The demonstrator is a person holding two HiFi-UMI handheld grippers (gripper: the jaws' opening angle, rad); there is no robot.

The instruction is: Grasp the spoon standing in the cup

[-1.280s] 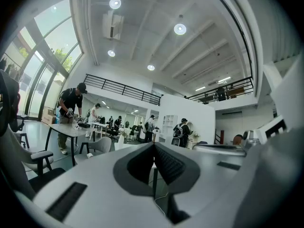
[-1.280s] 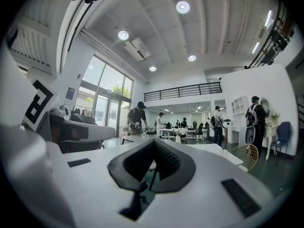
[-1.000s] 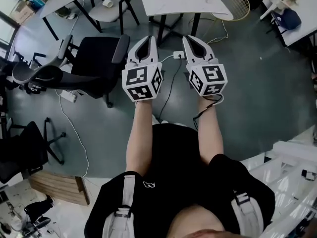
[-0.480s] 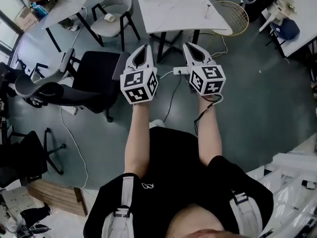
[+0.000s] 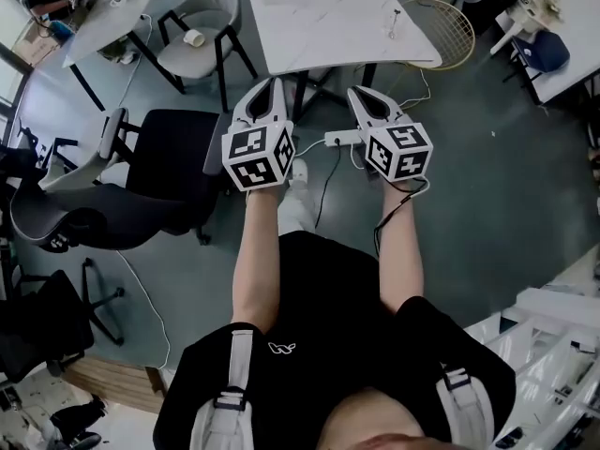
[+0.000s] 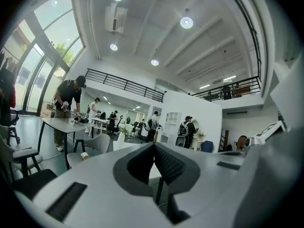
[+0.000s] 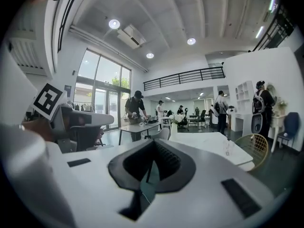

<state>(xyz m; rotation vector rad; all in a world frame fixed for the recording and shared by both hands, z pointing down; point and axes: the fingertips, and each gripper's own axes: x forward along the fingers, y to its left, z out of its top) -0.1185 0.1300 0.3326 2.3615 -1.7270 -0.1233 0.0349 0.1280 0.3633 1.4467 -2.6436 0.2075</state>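
A small clear cup point(image 5: 395, 23) with a thin spoon standing in it sits near the right edge of the white table point(image 5: 319, 17) ahead of me; in the right gripper view the cup point(image 7: 227, 149) shows small and far off. My left gripper point(image 5: 268, 86) and right gripper point(image 5: 360, 93) are held side by side over the floor, short of the table, pointing at it. Both have their jaws together with nothing between them, as the left gripper view point(image 6: 154, 147) and the right gripper view point(image 7: 153, 144) show.
A black office chair point(image 5: 164, 162) stands at the left, and a grey chair point(image 5: 202, 12) beside the table. A power strip point(image 5: 341, 139) with cables lies on the floor under my hands. A round wire basket point(image 5: 448, 28) leans at the table's right. People stand at far desks.
The table and cup have slid lower and nearer in the head view as I moved forward. Both grippers stay shut and side by side.
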